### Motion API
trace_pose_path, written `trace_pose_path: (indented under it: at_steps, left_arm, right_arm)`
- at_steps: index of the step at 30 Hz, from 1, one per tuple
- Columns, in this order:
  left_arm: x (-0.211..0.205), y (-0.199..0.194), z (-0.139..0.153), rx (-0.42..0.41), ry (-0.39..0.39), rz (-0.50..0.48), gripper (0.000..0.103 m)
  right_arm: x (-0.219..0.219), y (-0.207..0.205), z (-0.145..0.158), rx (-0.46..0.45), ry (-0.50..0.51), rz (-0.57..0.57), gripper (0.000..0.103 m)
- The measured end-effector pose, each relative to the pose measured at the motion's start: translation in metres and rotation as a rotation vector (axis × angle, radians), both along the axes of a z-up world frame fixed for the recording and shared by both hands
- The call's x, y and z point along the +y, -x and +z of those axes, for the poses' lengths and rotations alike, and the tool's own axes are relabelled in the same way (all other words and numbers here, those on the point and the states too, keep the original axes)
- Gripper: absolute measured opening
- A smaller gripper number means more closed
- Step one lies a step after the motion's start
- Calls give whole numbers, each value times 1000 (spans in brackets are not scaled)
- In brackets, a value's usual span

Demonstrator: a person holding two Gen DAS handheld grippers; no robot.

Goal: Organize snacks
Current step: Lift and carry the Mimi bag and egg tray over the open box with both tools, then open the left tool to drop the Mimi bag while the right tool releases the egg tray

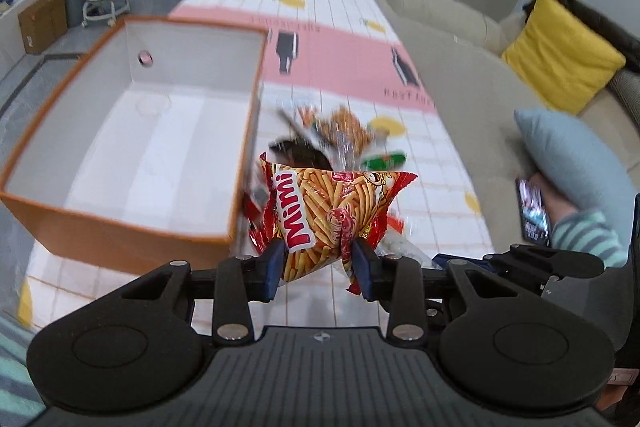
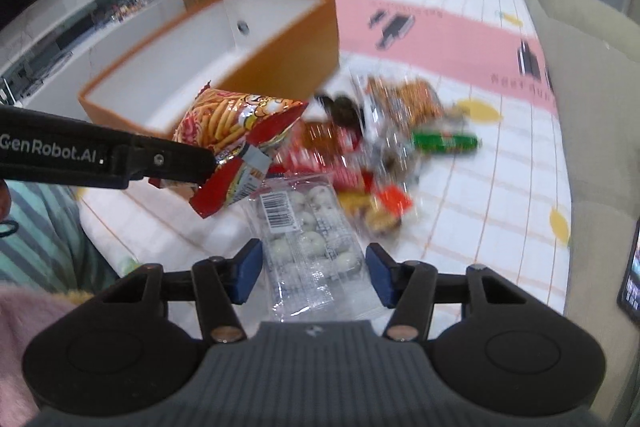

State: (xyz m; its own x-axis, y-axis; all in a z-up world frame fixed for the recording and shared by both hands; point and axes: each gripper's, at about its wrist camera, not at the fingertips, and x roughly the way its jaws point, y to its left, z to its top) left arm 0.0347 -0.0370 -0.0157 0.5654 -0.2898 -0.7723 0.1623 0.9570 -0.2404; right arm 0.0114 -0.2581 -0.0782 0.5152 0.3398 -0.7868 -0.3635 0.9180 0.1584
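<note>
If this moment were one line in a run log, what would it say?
left gripper: shut on Mimi bag, lifted | right gripper: open around clear candy pack | orange box: no snacks visible

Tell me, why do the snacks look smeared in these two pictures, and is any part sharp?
Left wrist view: the Mimi bag clamped in the left gripper reads fairly clearly, while the orange box and the pile beyond are streaked by motion blur. Right wrist view: the snack pile is smeared, the clear packet between the open right gripper fingers sharper. Both bend straight lines, fisheye-style.
</note>
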Motion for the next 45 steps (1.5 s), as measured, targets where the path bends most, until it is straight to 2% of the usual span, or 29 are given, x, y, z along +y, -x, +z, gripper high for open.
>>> trace_pose_path:
  at_steps: [7, 12, 16, 19, 25, 31, 34, 38, 45]
  left_arm:
    - [28, -7, 39, -94, 3, 65, 41]
    - [54, -18, 58, -122, -7, 108, 41]
    - [78, -37, 65, -93, -18, 124, 41]
    - [97, -55, 62, -29, 15, 114, 41]
    - [118, -86, 36, 61, -47, 118, 41]
    - [142, -106, 10, 130, -96, 149, 39]
    - [147, -115, 0, 165, -119, 144, 33]
    - [143, -121, -9, 200, -170, 116, 32]
    - [131, -119, -16, 206, -240, 89, 32]
  right_arm:
    - [29, -15, 42, -119, -11, 61, 54]
    - [61, -34, 66, -195, 4, 134, 54]
    - [91, -54, 73, -210, 5, 193, 54]
    - [114, -70, 75, -203, 2, 246, 54]
    - [161, -97, 59, -159, 63, 353, 53]
    - [192, -115, 31, -114, 182, 438, 53]
    - [198, -123, 20, -86, 228, 467, 53]
    - [205, -131, 8, -58, 298, 493, 53]
    - [208, -145, -4, 18, 313, 486, 54]
